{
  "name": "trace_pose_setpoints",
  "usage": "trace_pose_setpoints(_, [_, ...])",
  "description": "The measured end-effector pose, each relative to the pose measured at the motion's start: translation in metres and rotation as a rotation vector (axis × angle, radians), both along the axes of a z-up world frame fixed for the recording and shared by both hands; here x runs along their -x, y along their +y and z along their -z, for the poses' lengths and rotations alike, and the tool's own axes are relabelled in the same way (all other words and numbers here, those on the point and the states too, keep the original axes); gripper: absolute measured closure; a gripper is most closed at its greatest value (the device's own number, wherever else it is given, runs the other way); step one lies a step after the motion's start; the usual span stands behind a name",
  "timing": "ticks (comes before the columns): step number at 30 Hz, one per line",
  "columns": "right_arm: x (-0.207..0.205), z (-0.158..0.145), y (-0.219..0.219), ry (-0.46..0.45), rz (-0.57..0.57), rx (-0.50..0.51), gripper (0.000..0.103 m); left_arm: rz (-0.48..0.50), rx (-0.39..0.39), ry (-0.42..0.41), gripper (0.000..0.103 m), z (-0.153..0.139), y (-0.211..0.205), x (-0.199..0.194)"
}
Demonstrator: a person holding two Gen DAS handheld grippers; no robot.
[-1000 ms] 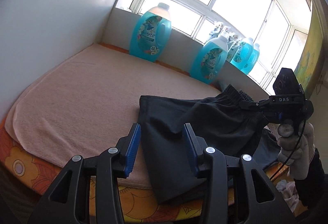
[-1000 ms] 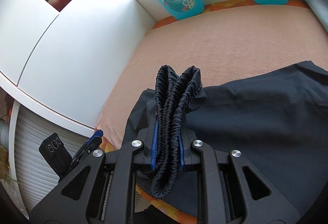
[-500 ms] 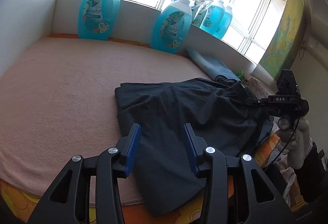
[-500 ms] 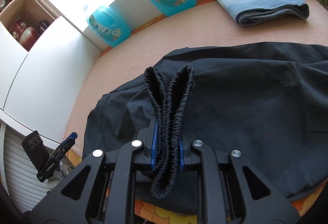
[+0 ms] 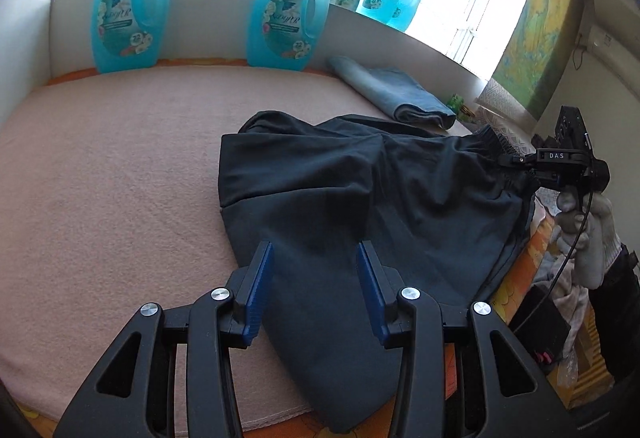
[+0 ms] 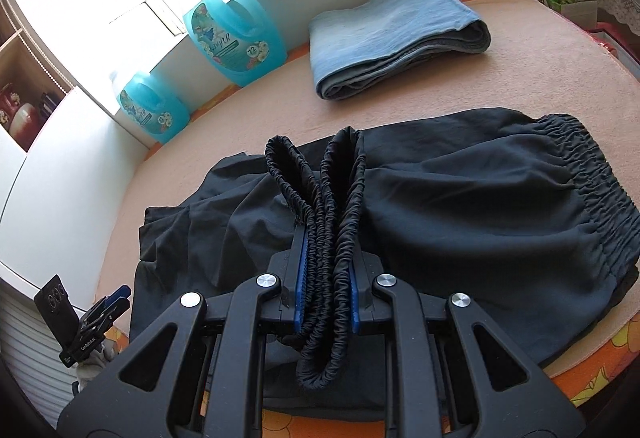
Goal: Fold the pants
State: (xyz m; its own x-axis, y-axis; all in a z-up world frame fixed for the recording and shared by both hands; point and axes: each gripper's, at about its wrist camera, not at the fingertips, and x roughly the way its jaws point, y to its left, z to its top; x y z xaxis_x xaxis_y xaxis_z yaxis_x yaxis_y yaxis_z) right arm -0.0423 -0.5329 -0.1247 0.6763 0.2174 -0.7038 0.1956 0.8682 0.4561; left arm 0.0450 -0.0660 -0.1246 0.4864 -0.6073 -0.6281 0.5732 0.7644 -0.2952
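Black fabric, pants (image 5: 360,189): in the left wrist view they lie spread on the peach blanket (image 5: 112,165), one end reaching between and beyond the left gripper (image 5: 314,280) fingers, which stand released with nothing pinched. Change over the last second: this view has swung from the white wall toward the folded blue garment (image 5: 392,93) and the detergent bottles (image 5: 128,17), and more cloth now lies flat ahead of the fingers. At far right, the right gripper (image 5: 516,159) holds the gathered edge, borne by a gloved hand (image 5: 588,230).

Right wrist view: right gripper (image 6: 324,270) fingers clenched on bunched elastic hems (image 6: 320,213), loops standing past the fingertips. Waistband (image 6: 588,173) now appears right of the fingers, beside the carried hems.

Assessment: hems look brought over to the waistband; lengthwise fold nearly closed, release and smoothing pending.
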Motion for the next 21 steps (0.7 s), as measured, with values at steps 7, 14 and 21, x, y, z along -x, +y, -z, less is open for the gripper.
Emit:
trace_pose_setpoints(7, [0.017, 0.006, -0.050, 0.026, 0.082, 0.010, 0.086, 0.040, -0.011, -0.002, 0.062, 0.000, -0.018, -0.002])
trace_pose_setpoints(14, [0.024, 0.013, -0.087, 0.060, 0.117, 0.020, 0.086, 0.098, -0.022, -0.001, 0.062, 0.001, -0.039, 0.001])
trace_pose_setpoints(21, [0.029, 0.015, -0.107, 0.077, 0.148, 0.055, 0.077, 0.146, -0.024, 0.008, 0.062, 0.004, -0.056, 0.006])
